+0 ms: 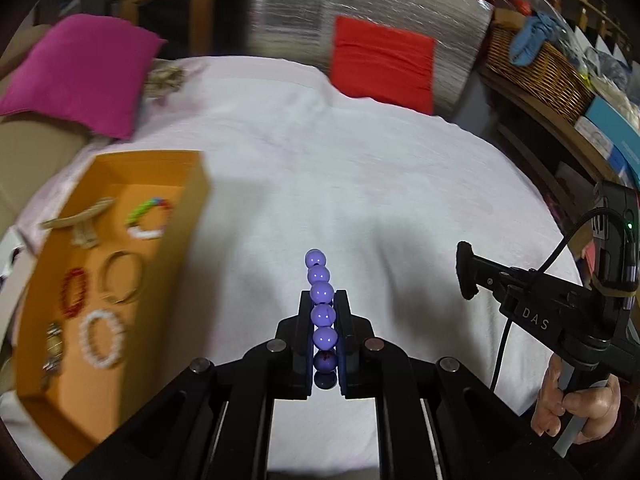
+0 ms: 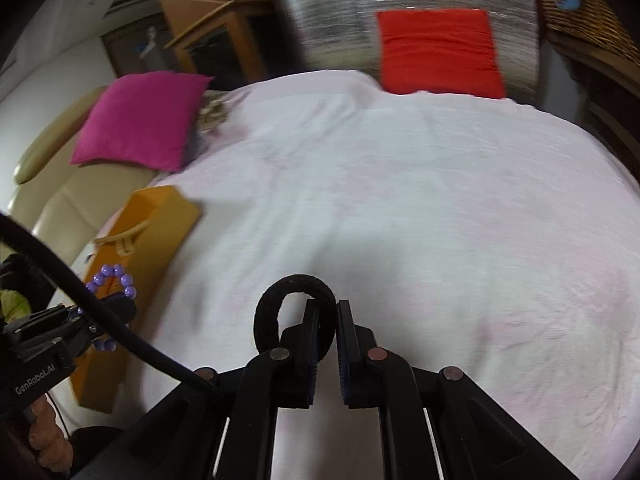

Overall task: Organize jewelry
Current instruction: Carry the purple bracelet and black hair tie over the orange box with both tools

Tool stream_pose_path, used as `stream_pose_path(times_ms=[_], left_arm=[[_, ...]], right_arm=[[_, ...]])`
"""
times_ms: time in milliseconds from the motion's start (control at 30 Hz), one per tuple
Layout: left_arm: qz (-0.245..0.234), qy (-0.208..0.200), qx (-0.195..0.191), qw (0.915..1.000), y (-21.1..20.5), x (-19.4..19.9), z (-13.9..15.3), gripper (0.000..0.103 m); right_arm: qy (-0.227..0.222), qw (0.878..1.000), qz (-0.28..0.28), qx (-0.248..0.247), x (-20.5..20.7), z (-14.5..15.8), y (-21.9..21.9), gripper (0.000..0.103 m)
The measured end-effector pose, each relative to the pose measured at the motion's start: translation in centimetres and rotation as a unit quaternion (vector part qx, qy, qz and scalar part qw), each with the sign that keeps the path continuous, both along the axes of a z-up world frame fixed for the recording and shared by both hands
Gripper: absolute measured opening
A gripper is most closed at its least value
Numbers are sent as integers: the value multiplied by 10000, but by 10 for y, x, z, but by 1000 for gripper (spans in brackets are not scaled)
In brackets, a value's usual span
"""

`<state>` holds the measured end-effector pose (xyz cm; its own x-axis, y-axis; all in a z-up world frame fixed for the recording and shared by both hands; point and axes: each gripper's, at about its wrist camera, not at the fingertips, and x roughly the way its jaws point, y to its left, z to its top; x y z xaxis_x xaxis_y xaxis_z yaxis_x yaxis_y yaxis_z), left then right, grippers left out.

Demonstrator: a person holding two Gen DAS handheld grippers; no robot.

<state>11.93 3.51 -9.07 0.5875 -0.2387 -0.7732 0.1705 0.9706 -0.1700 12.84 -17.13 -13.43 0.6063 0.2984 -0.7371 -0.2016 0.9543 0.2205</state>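
My left gripper [image 1: 323, 300] is shut on a purple bead bracelet [image 1: 321, 293], held edge-on above the white cloth, just right of an open orange box [image 1: 180, 272]. In the box lie a beige hair claw [image 1: 82, 224], a multicoloured bead bracelet [image 1: 149, 218], a gold bangle [image 1: 122, 278], a red bracelet [image 1: 74, 298], a white pearl bracelet [image 1: 101, 338] and a watch [image 1: 54, 348]. In the right wrist view my right gripper [image 2: 328, 308] is shut on a black fuzzy hair band [image 2: 276, 300] that loops out to the left. The purple bracelet [image 2: 116, 278] hangs over the orange box [image 2: 160, 220].
A white cloth [image 1: 340, 168] covers the wide surface. A magenta cushion [image 1: 80, 72] lies at the far left and a red cushion [image 1: 382, 62] at the back. A wicker basket [image 1: 536, 64] and shelves stand along the right. A person's hand [image 1: 576, 404] grips the right gripper's handle.
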Motion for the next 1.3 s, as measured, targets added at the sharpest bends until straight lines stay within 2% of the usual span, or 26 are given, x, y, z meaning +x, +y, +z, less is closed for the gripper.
stream_pose_path(times_ms=[167, 300, 500, 633, 900, 1167, 1300], left_arm=[[458, -63, 93, 9989, 56, -36, 13, 9], [884, -35, 105, 9960, 100, -54, 11, 9], [1696, 187, 16, 9853, 188, -86, -7, 9], [2005, 235, -62, 9794, 221, -97, -15, 9], [1953, 278, -229, 9801, 236, -95, -23, 9], [1735, 546, -262, 9830, 238, -75, -43, 9], [1689, 694, -275, 9828, 243, -65, -53, 9]], right_arm=[[26, 9979, 630, 155, -12, 11, 61, 9], [2, 9915, 1296, 151, -26, 25, 125, 9], [-26, 9754, 2205, 29, -51, 37, 210, 9], [-18, 9651, 2615, -126, -64, 33, 255, 9], [214, 9486, 3122, -466, -70, 6, 310, 9], [694, 9317, 3477, -787, -53, -29, 333, 9], [853, 9154, 3814, -967, -47, -41, 344, 9]])
